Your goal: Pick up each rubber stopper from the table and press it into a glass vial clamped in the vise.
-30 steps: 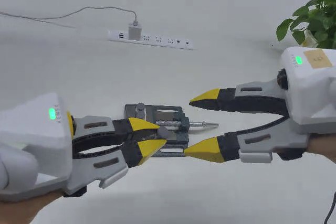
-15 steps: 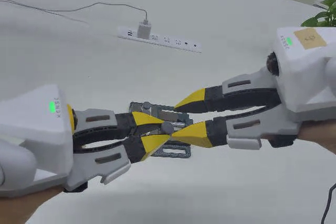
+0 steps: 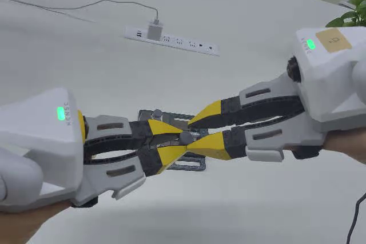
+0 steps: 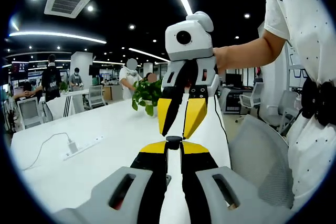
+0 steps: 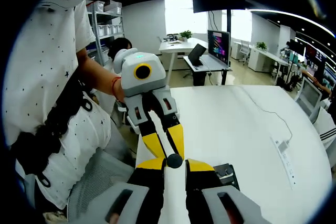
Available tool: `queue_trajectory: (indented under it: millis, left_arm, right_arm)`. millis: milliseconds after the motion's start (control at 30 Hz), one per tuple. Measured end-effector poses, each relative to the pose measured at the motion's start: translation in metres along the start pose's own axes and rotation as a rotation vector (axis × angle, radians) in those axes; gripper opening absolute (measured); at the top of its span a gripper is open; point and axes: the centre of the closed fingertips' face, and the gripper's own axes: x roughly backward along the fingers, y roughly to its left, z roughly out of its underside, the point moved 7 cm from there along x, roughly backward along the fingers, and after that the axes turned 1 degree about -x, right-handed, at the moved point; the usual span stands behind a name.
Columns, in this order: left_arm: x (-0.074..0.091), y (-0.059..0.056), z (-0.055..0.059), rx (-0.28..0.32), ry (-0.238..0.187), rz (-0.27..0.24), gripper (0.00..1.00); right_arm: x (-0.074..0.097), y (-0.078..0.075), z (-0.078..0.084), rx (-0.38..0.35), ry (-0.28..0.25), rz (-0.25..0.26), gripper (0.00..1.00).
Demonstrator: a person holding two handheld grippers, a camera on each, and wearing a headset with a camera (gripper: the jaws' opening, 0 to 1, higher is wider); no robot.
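Risk first: both grippers meet on one small stopper (image 3: 186, 138), in the air just above the vise (image 3: 193, 165).
- If you loosen either gripper unevenly, the rounded rubber can squirt out, drop to the tabletop (image 3: 114, 72) and roll.
- If you pull the two apart while both pinch, it can twist askew and then enter a vial crooked.
- The jaws cover most of the vise, so I cannot tell where a vial mouth sits. Pressing down blind could chip glass.

Pose:
- Your left gripper (image 3: 182, 140) reaches in from the lower left, level, its tips pressed together on the stopper.
- Your right gripper (image 3: 192, 138) comes from the right, angled slightly down, its tips also closed on it, nose to nose with the left.
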Motion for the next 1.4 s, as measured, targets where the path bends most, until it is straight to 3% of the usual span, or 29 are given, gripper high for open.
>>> queue_trajectory:
  millis: [767,1400]
  left_arm:
    - [-0.0006,0.0,0.0015,-0.036,0.054,-0.003,0.05]
    - [-0.0033,-0.0012,0.0011,-0.052,0.079,0.015,0.05]
  right_arm:
    - [-0.0064,0.0017,-0.0015,0.05,0.064,0.007,0.07]
    - [-0.0049,0.0014,0.0015,0.025,0.081,0.001,0.05]
